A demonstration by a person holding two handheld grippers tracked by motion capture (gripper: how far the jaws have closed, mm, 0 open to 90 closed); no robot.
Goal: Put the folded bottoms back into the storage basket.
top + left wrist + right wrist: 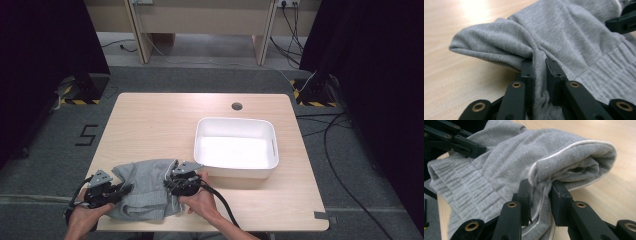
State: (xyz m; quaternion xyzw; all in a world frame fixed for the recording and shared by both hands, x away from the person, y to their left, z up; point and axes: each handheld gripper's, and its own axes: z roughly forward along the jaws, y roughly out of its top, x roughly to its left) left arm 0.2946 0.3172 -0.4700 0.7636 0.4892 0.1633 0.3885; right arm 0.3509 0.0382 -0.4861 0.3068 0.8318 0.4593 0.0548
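One grey garment (142, 187), one white tub (235, 147), two claws, left (125, 189) and right (170, 184), on one worktop (150, 125).

The left gripper (123, 189) and the right gripper (169, 183) are black tools, each topped by a grey three-cornered plate. A black cable trails back from each body. In the gripper views, every jaw is a flat black bar on linked black arms, pinned with brass-coloured rivets ringed in black; small dark screw holes mark the jaw faces. The person's forearms are bare, with what may be a dark strap near the left wrist.
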